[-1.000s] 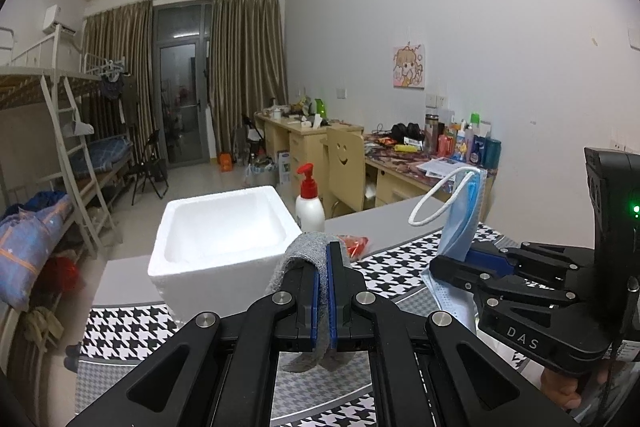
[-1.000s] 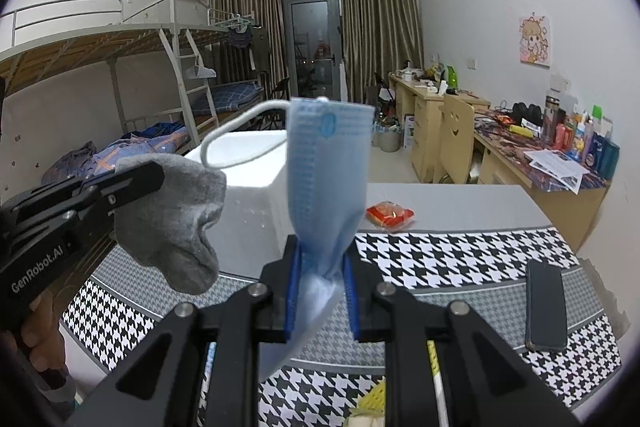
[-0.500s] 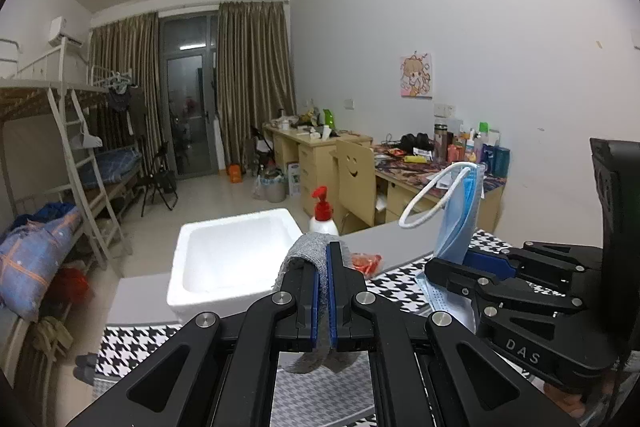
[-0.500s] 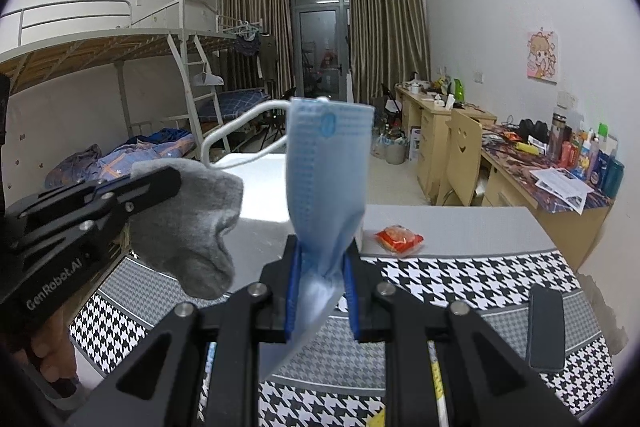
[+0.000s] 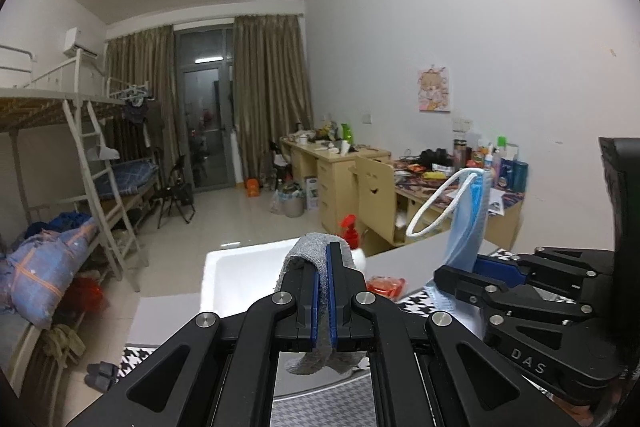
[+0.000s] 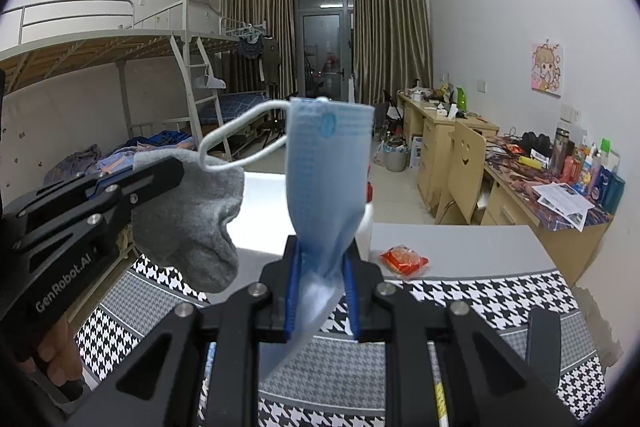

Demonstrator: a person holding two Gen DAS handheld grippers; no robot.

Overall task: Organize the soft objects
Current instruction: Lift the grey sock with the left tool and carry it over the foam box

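Note:
My left gripper (image 5: pixel 327 259) is shut on a grey sock (image 5: pixel 306 251), which folds over its tips and hangs below. In the right wrist view the same sock (image 6: pixel 196 215) droops from that gripper (image 6: pixel 160 167) at the left. My right gripper (image 6: pixel 320 259) is shut on a blue face mask (image 6: pixel 326 167) that stands upright with its white ear loop (image 6: pixel 236 143) to the left. The mask also shows in the left wrist view (image 5: pixel 468 219). Both are held above the table, near a white foam box (image 5: pixel 240 275).
A houndstooth cloth (image 6: pixel 460 291) covers the table. On it lie a red snack packet (image 6: pixel 404 259), a dark phone (image 6: pixel 542 347) and a red-topped pump bottle (image 5: pixel 352 235). Desks, a chair (image 6: pixel 460 171) and a bunk bed (image 6: pixel 120 75) stand behind.
Both grippers have risen with the sock and mask still held; the foam box and table sit lower in both views.

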